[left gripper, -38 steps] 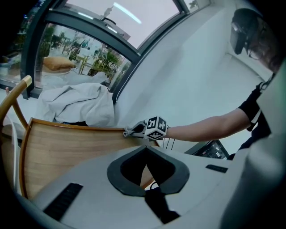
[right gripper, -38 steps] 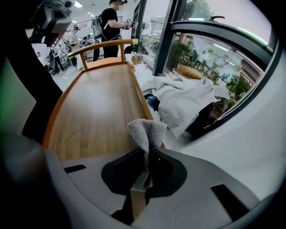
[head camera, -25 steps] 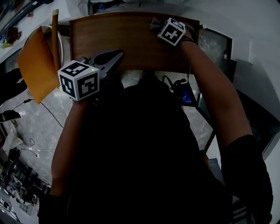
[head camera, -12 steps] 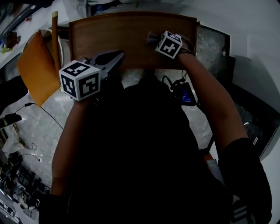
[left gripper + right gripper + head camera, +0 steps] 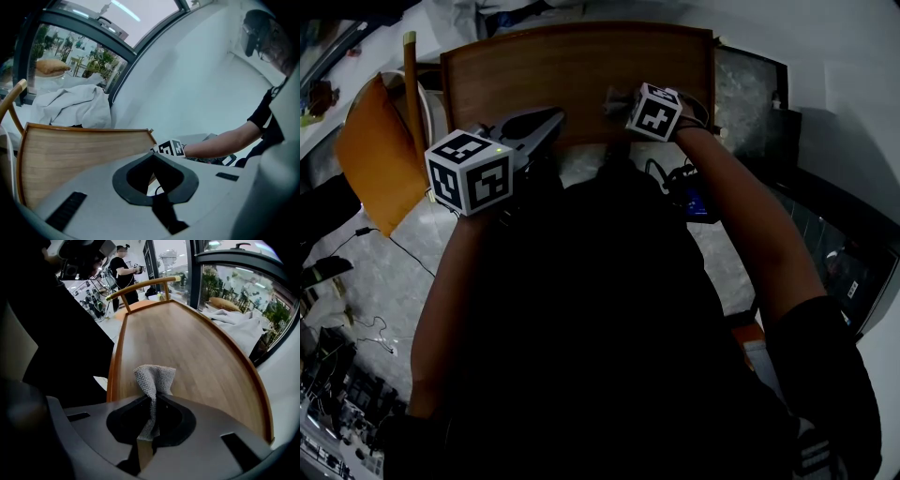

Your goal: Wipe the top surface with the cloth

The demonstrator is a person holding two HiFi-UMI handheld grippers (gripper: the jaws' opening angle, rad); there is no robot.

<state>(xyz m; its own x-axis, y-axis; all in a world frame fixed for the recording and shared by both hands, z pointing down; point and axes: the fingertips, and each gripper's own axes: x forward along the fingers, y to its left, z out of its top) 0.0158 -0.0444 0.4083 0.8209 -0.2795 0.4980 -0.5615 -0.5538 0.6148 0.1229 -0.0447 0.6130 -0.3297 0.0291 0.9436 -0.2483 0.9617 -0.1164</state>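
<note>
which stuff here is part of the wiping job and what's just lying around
In the job: grey cloth, wooden table top, right gripper clamped on the cloth.
Lying about: white fabric heap, orange chair.

Around you a pale marbled floor (image 5: pixel 384 267) lies under a wooden chair (image 5: pixel 380 155) with an orange seat at your left, a plain white wall (image 5: pixel 197 79) rises ahead, and a dark-framed window (image 5: pixel 70 47) shows daylight and green plants above heaped white fabric (image 5: pixel 70 108).
</note>
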